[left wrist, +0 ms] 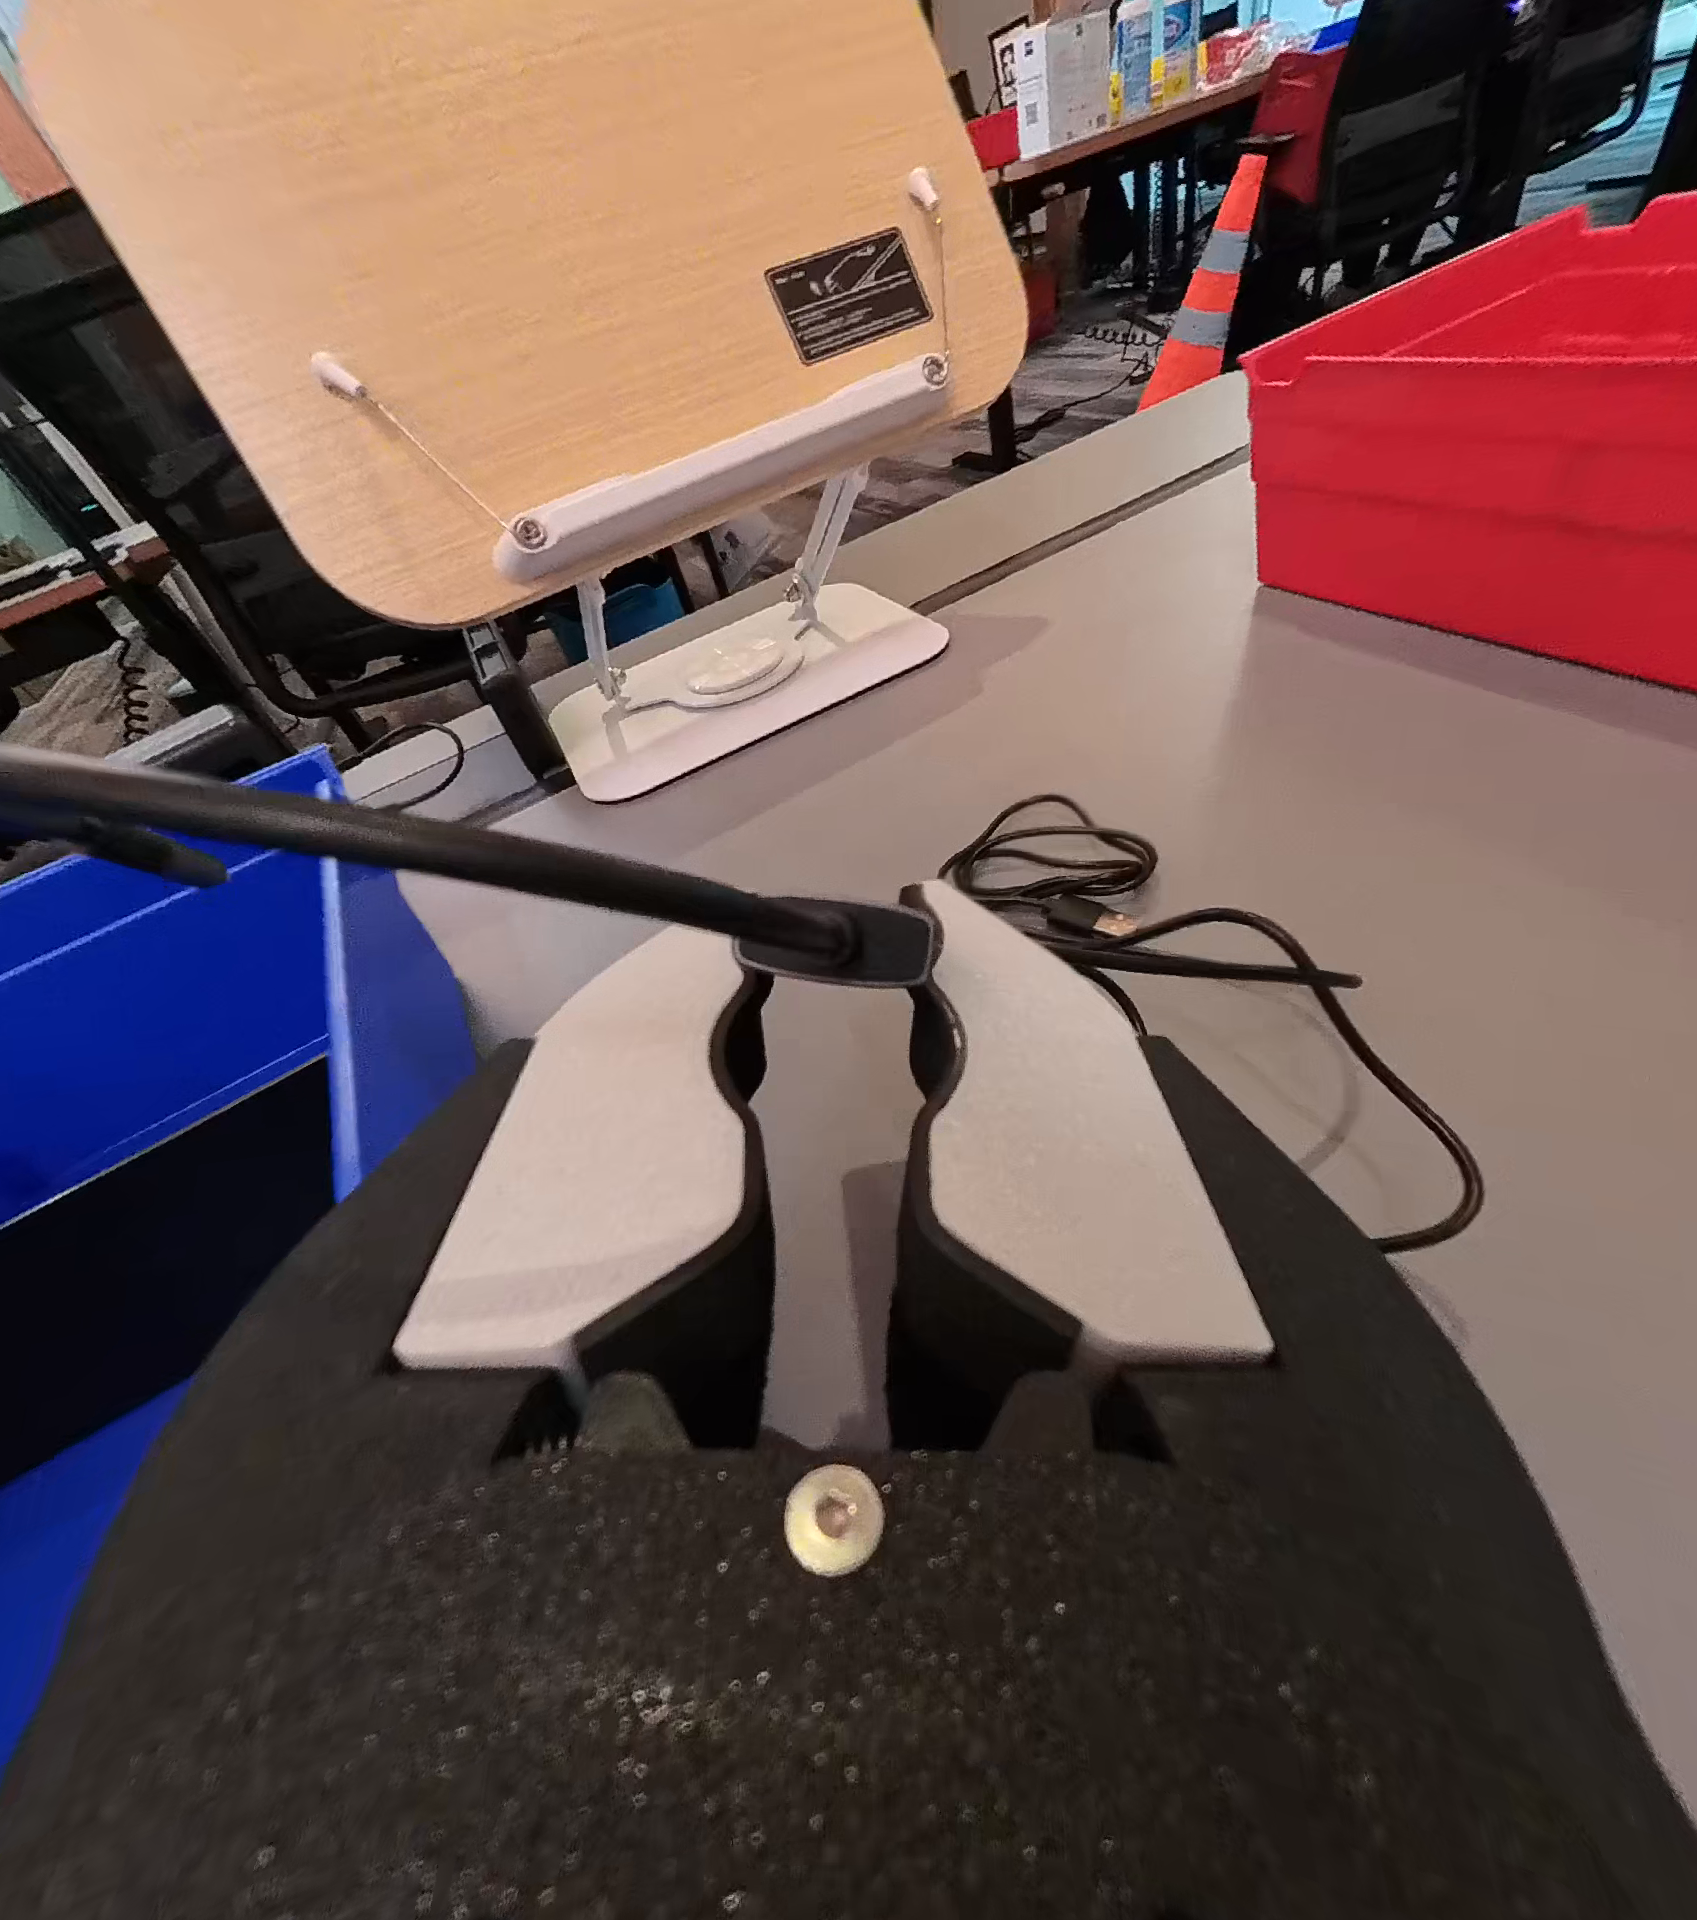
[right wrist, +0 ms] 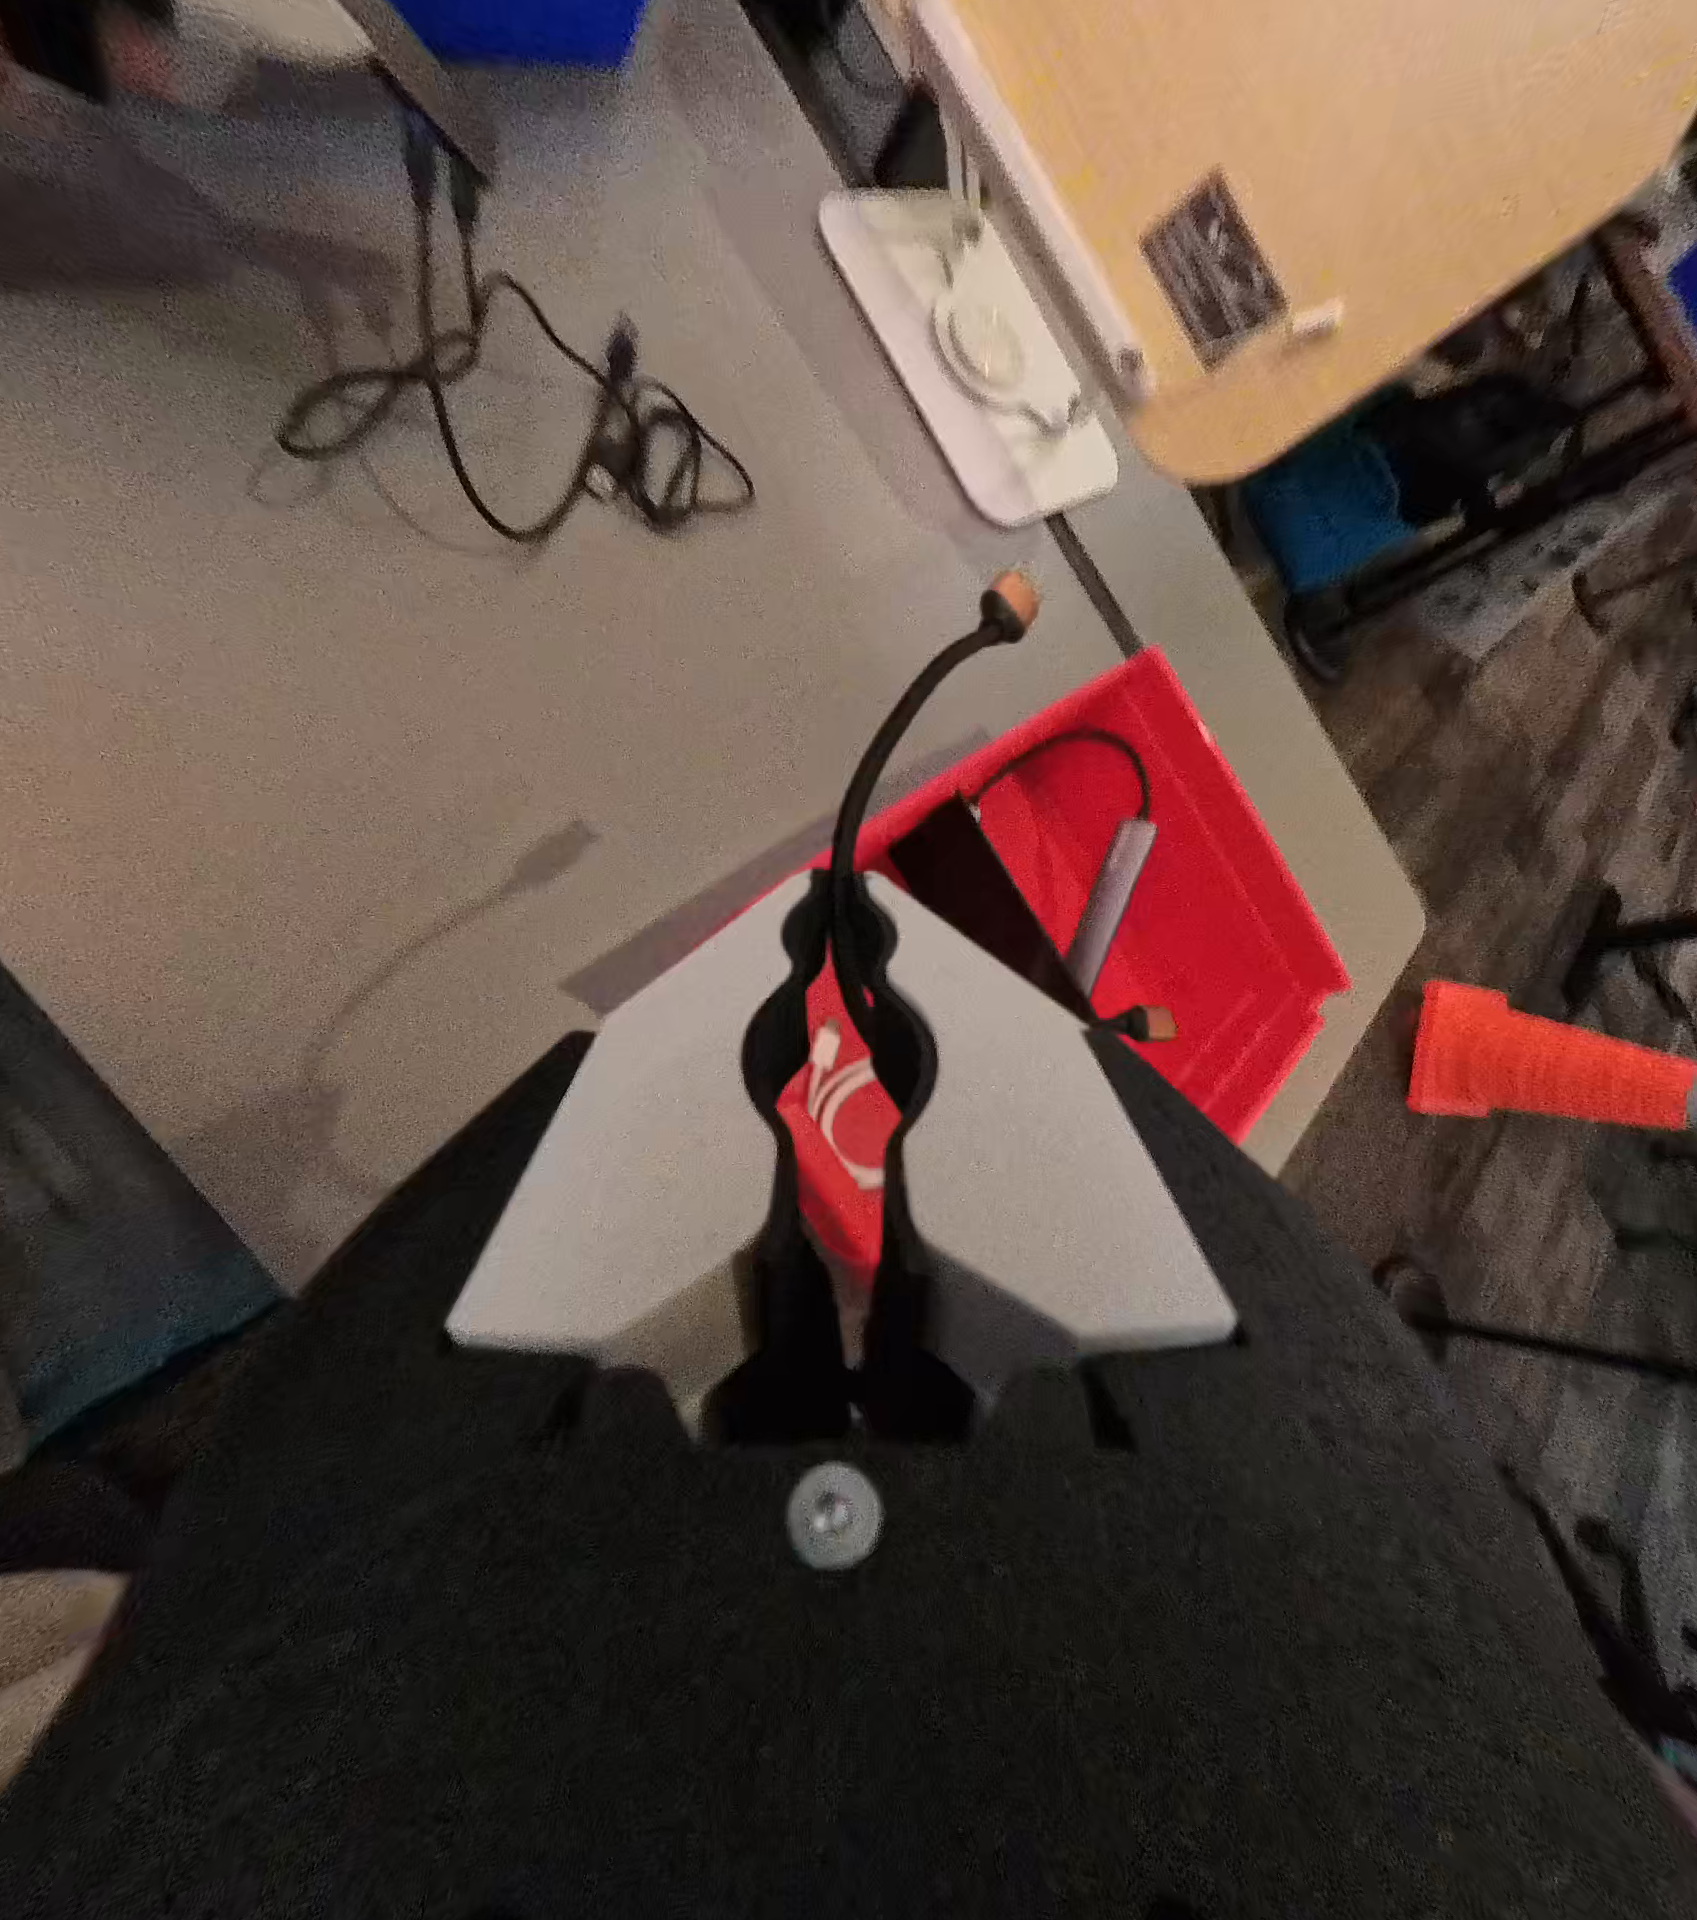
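Left gripper (left wrist: 839, 951): jaws clamping a black cable (left wrist: 356, 831) by its plug, long axis trailing leftward over blue bin (left wrist: 96, 1039). Right gripper (right wrist: 839, 894): jaws pinching short black cable (right wrist: 885, 748), curving upward, hanging above red bin (right wrist: 1239, 935). Loose cable (left wrist: 1135, 914) lying on desk (left wrist: 1446, 935) just beyond.

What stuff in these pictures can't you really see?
- Left wrist view: the black cable shut in the left gripper runs off the left edge, so its far end is cut off.
- Left wrist view: inside the blue bin is hidden by its own wall.
- Right wrist view: the right gripper's fingers cover most of the white cable in the red bin.
- Right wrist view: the loose cable is blurred.
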`<state>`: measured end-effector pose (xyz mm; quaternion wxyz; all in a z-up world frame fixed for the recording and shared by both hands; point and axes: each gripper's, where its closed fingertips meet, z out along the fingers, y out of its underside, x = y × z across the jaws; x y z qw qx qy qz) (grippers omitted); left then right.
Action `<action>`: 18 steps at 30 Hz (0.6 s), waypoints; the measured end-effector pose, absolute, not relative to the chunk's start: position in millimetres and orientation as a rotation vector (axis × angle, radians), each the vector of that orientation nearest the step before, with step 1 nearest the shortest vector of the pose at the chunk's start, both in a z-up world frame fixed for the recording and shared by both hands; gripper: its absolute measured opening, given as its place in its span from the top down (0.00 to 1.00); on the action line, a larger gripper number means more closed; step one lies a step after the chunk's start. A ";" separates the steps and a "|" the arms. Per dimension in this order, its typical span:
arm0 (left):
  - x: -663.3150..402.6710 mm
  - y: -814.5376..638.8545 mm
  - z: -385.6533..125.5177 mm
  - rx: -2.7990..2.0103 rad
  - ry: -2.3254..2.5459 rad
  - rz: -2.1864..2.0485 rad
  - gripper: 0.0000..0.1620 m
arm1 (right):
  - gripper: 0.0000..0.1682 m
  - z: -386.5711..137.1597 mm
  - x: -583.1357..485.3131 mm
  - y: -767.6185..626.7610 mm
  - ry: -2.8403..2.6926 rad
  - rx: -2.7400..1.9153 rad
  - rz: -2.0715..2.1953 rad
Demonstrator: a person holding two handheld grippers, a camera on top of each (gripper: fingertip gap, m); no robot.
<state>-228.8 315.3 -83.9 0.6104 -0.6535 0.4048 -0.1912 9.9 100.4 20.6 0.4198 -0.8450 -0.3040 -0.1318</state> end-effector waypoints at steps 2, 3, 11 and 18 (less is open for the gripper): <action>-226.1 312.9 -84.1 -1.503 0.944 -0.441 0.85 | 0.98 0.8 35.5 96.4 -0.708 -2.226 -0.347; -225.0 312.0 -84.5 -1.502 0.949 -0.440 0.85 | 0.98 -9.2 46.7 96.0 -0.689 -2.272 -0.364; -222.4 307.5 -85.2 -1.498 0.970 -0.441 0.85 | 0.99 -83.0 80.3 124.5 -0.753 -2.430 -0.423; -226.2 308.0 -84.7 -1.508 0.961 -0.455 0.85 | 0.93 -153.0 106.9 133.2 -0.744 -2.603 -0.438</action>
